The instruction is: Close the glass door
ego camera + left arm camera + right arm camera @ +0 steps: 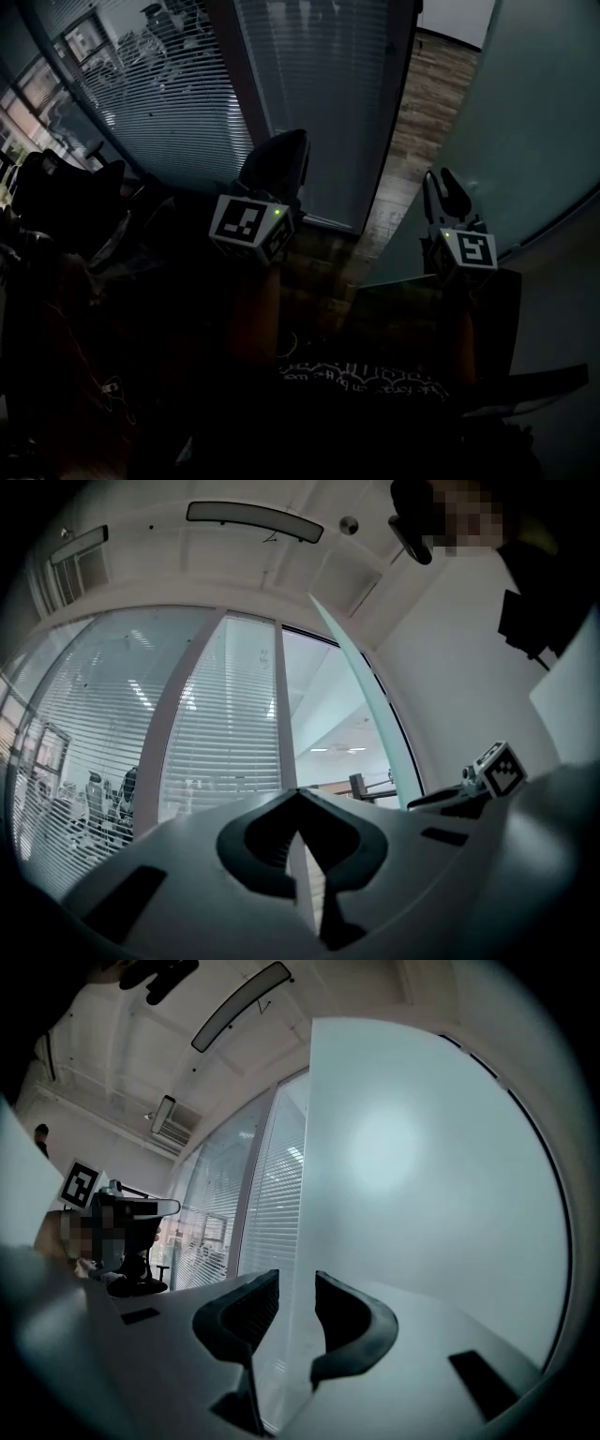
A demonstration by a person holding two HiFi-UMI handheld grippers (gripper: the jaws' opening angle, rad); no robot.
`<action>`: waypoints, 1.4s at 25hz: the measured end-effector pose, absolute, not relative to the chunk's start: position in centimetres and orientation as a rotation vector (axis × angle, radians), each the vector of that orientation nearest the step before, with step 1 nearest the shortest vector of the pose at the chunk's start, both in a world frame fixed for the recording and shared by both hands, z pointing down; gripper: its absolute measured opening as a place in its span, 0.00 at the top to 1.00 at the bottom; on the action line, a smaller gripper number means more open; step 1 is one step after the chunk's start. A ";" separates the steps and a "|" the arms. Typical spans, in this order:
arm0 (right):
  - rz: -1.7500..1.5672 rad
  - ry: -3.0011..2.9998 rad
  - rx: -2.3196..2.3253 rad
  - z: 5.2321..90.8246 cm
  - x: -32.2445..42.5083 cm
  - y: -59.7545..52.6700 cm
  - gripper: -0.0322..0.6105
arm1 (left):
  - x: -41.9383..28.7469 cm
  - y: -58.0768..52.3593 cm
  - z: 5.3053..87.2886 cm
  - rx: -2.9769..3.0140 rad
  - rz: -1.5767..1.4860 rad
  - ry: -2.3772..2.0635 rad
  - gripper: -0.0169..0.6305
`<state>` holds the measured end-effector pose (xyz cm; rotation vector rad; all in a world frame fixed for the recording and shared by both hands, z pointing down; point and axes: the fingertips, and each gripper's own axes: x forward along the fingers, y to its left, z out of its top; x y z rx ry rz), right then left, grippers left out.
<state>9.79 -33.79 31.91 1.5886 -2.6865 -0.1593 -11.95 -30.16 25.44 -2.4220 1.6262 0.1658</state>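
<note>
The frosted glass door (pixel 534 112) stands open at the right, swung away from the doorway. It fills most of the right gripper view (pixel 422 1166), and the left gripper view shows it only as a thin teal edge (pixel 361 696). My right gripper (pixel 442 183) is open in front of the door's free edge, and that edge runs through the gap between the jaws (pixel 296 1288). Whether a pad touches the glass I cannot tell. My left gripper (pixel 286 145) is held up to the left, pointing at the glass wall. Its jaws meet at the tips (pixel 298 799) with nothing in them.
A glass wall with slatted blinds (pixel 169 103) runs across the back left, with a metal post (pixel 244 84) beside the doorway. Wooden floor (pixel 431 94) shows through the opening. Dark office chairs (pixel 56 187) stand at the left. The right gripper's marker cube (pixel 502 769) shows at the left gripper view's right.
</note>
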 end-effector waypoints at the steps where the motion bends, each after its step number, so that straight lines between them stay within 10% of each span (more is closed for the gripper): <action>1: -0.153 -2.685 1.600 32.0 9.8 -34.3 0.78 | -12.2 -30.5 25.5 -2.423 0.164 1.624 0.97; 35: -0.105 -2.699 1.615 31.7 5.9 -50.2 0.78 | -17.5 -47.4 24.5 -2.407 0.193 1.613 0.97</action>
